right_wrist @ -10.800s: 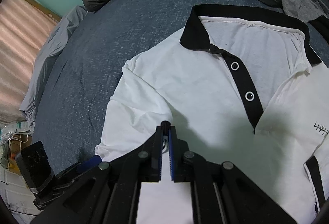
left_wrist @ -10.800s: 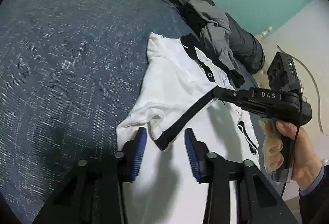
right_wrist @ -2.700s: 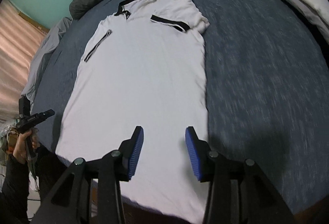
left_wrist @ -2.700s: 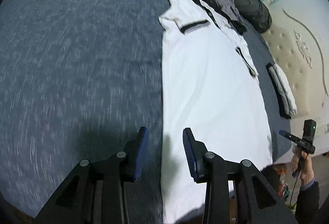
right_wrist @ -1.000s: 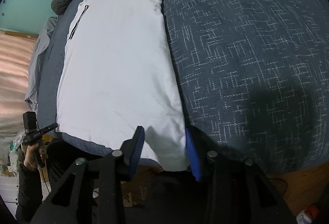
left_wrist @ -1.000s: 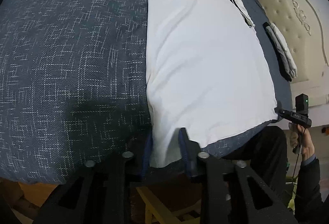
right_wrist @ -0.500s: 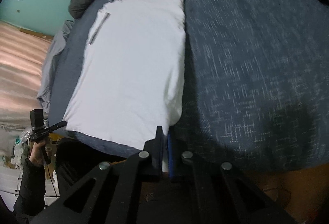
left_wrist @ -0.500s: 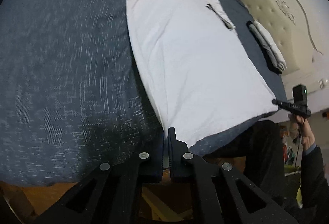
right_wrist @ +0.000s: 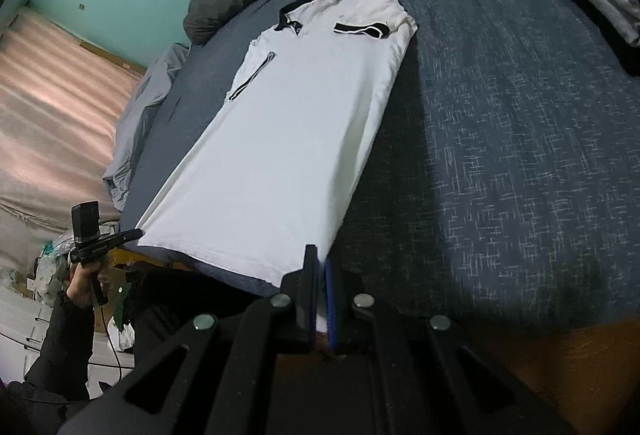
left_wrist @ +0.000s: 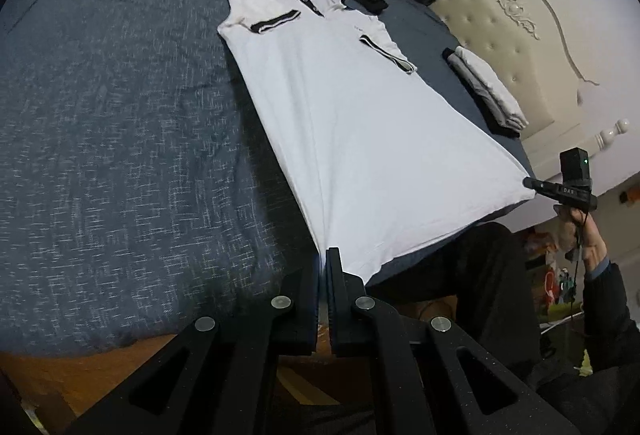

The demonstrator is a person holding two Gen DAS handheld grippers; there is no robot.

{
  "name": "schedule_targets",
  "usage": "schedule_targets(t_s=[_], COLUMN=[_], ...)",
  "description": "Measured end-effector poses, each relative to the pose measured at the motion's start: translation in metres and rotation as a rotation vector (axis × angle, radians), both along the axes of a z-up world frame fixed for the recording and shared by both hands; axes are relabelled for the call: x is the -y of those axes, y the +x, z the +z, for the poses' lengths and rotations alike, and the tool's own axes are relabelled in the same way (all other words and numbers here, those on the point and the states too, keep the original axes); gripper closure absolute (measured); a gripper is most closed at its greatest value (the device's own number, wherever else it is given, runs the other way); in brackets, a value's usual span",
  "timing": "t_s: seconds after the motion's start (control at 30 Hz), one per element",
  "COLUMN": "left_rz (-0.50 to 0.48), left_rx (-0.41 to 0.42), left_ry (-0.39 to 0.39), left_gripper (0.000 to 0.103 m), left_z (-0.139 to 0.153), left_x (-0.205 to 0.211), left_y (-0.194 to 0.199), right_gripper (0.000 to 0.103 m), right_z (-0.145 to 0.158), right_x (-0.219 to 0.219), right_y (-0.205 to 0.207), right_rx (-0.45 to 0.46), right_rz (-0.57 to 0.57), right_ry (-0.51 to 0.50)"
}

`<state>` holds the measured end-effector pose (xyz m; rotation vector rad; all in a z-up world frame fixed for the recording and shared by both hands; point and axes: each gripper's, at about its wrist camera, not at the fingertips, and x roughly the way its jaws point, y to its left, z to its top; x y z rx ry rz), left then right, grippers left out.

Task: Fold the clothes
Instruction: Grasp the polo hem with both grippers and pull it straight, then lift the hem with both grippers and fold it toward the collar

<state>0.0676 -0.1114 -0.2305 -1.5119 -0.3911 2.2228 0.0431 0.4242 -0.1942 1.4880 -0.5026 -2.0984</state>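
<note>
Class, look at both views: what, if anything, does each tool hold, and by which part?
Both hold the white shirt by its bottom hem: the left tool is shut on one hem corner, the right tool on the other.

We see a dim room under cool, flat light. The white polo shirt [left_wrist: 360,123] glows brightest, nearly washed out. A soft dark shadow pools on the bed [right_wrist: 520,163] near each gripper. Fisheye bending curves the edges, corners vignette black, and slight motion blur softens the bedspread weave.
</note>
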Motion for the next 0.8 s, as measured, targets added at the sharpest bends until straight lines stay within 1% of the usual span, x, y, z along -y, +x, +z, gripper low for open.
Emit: schedule_targets(t_s=[0.23, 0.37, 0.63, 0.7, 0.8], left_rz=[-0.027, -0.045, -0.092, -0.095, -0.084], left_rx=[-0.029, -0.043, -0.063, -0.069, -0.076], left_ry=[-0.007, -0.01, -0.026, -0.024, -0.029], left_gripper=[0.1, 0.1, 0.1, 0.1, 0.1], left_z=[0.019, 0.031, 0.052, 0.056, 0.058], left_x=[0.003, 0.002, -0.005, -0.005, -0.004], left_y=[0.018, 0.027, 0.051, 0.053, 0.049], right_gripper=[0.1, 0.1, 0.1, 0.1, 0.1], right_z=[0.012, 0.02, 0.043, 0.049, 0.052], right_x=[-0.007, 0.011, 0.019, 0.022, 0.022], right_y=[0.021, 0.022, 0.042, 0.047, 0.046], right_rx=[-0.018, -0.028, -0.051, -0.057, -0.059], right_rz=[0.019, 0.033, 0.095, 0.118, 0.118], right_ry=[-0.016, -0.015, -0.002, -0.002, 0.002])
